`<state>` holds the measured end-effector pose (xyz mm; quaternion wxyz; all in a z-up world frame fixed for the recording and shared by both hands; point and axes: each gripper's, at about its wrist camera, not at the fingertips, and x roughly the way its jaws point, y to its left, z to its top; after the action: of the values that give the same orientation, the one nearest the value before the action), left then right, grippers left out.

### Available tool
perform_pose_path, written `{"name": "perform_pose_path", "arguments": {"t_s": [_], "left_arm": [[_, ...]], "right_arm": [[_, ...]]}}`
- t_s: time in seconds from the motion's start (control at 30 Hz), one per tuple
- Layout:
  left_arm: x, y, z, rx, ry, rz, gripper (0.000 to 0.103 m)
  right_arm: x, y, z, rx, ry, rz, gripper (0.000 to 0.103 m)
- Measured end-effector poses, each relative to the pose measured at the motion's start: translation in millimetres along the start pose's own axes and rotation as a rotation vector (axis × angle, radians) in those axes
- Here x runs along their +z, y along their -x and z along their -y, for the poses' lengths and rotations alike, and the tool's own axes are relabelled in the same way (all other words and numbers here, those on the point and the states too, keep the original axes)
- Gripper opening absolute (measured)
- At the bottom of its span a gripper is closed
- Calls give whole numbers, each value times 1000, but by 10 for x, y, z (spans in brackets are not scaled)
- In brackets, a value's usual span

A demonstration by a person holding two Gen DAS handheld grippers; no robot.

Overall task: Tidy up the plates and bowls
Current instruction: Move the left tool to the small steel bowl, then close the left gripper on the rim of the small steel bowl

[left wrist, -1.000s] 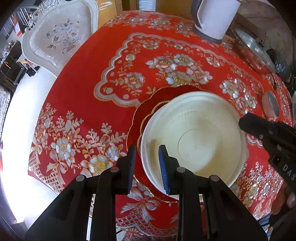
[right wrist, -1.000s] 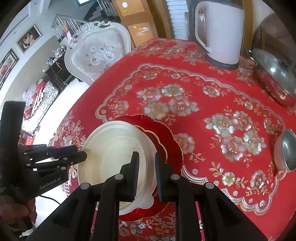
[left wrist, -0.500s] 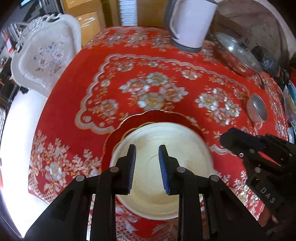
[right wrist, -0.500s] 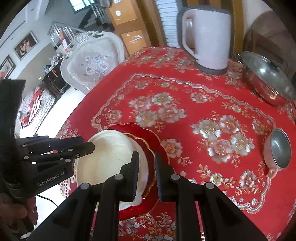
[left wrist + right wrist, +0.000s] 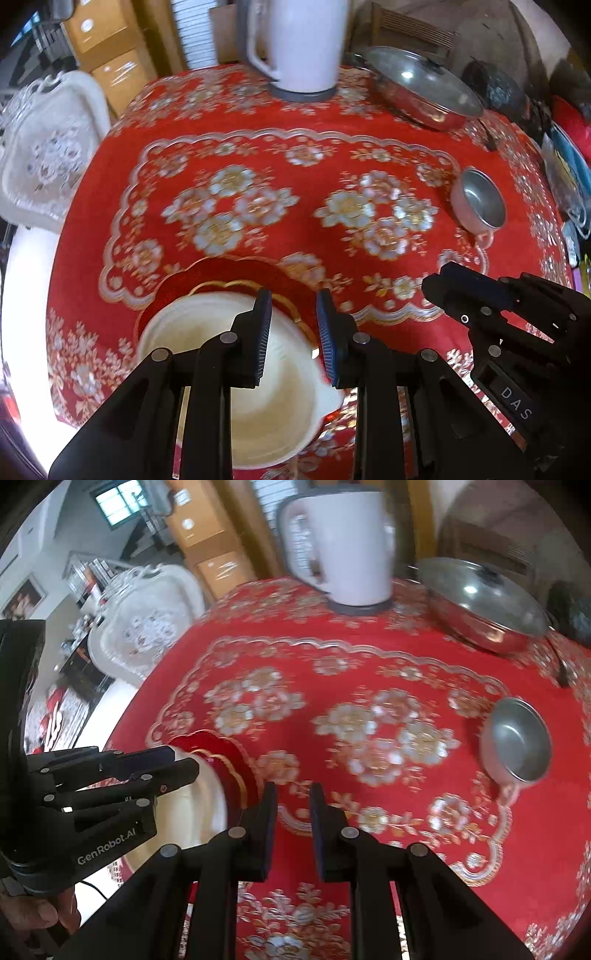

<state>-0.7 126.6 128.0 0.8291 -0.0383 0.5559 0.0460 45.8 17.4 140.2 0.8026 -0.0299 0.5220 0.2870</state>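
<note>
A cream bowl (image 5: 207, 332) sits on a red gold-rimmed plate (image 5: 221, 269) near the table's front left edge; both show in the right wrist view, bowl (image 5: 192, 808) and plate (image 5: 229, 753). A small metal bowl with a pink handle (image 5: 478, 203) stands at the right, also in the right wrist view (image 5: 517, 744). My left gripper (image 5: 293, 325) is open and empty above the cream bowl's right rim. My right gripper (image 5: 293, 801) is slightly open and empty, over the tablecloth right of the plate.
A white electric kettle (image 5: 299, 44) and a lidded steel pan (image 5: 421, 88) stand at the back of the red flowered tablecloth (image 5: 295, 155). A white ornate chair (image 5: 40, 151) is off the table's left side. Clutter lies at the far right edge.
Both grippers have pulled back and up from the cream bowl, which now rests on the red plate. The views now take in more of the far table.
</note>
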Motion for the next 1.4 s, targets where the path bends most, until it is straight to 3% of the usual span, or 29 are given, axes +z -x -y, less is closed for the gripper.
{"name": "perform_pose_path", "arguments": {"t_s": [0.23,0.3,0.37,0.63,0.8,0.97,1.4], "left_arm": [[219,-140,515,-33,-84,-6,25],[280,-185,669,-41,-107,-7,25],[334,-240,802,-52,-123,-15,25],[711,-504,1374,-126,-158,-71,25],[962,-717,1670,-132,-166,-103,24],[1148,-965,1842,-164,-138,-154,25],[1278,-1372,2052,-179,-136,-251,25]], "right_arm": [[-45,188,595,-68,-97,22,18],[-68,235,766,-86,-128,28,28],[-99,284,946,-102,-162,36,31],[-119,397,1656,-166,-288,40,31],[-41,380,2029,-180,-339,32,31],[59,268,2229,-191,-354,11,31],[199,-35,2414,-168,-365,-37,31]]}}
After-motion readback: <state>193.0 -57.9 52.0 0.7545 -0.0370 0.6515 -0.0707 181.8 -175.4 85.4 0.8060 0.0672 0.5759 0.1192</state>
